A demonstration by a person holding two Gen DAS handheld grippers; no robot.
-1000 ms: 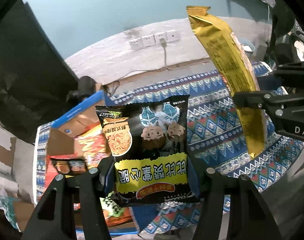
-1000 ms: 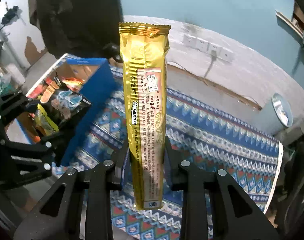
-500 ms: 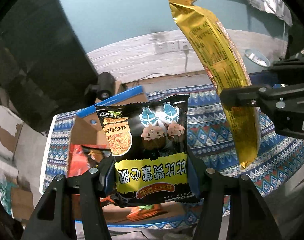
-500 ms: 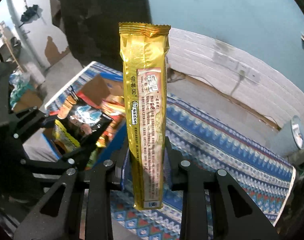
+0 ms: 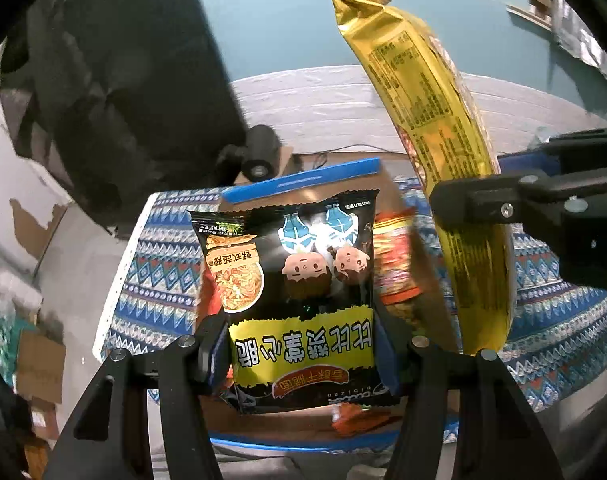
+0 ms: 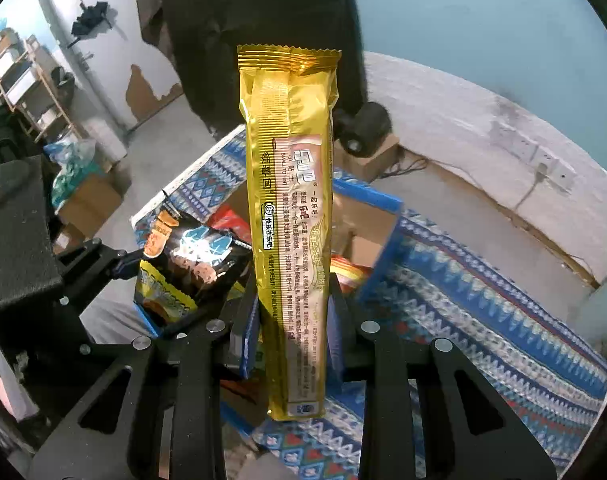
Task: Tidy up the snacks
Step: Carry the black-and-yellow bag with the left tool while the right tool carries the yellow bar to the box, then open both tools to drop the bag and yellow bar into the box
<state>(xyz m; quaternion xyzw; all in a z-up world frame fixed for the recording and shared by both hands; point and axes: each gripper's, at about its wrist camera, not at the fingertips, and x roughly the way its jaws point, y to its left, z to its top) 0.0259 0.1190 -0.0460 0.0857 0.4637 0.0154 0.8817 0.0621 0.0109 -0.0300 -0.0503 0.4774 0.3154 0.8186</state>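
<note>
- The patterned blue cloth [image 5: 159,276] covers the surface under both my hands, and the cardboard box [image 5: 303,182] with blue-edged flaps stands open on it.
- That box holds a jumble of snack packets: an orange-red packet [image 5: 395,268] shows at its right side, and more red and orange wrappers lie lower down, too hidden to name.
- My right gripper [image 6: 293,332] is clamped on the long gold snack pack [image 6: 293,216], low on its length; the pack stands upright above the fingers, over the box's near edge.
- My left gripper [image 5: 301,344] is clamped on the black and yellow snack bag [image 5: 299,300], pads on its two side edges near the bottom, print upside down, held directly above the open box.
- From the left wrist view, the gold pack hangs just right of the black bag, apart from it.
</note>
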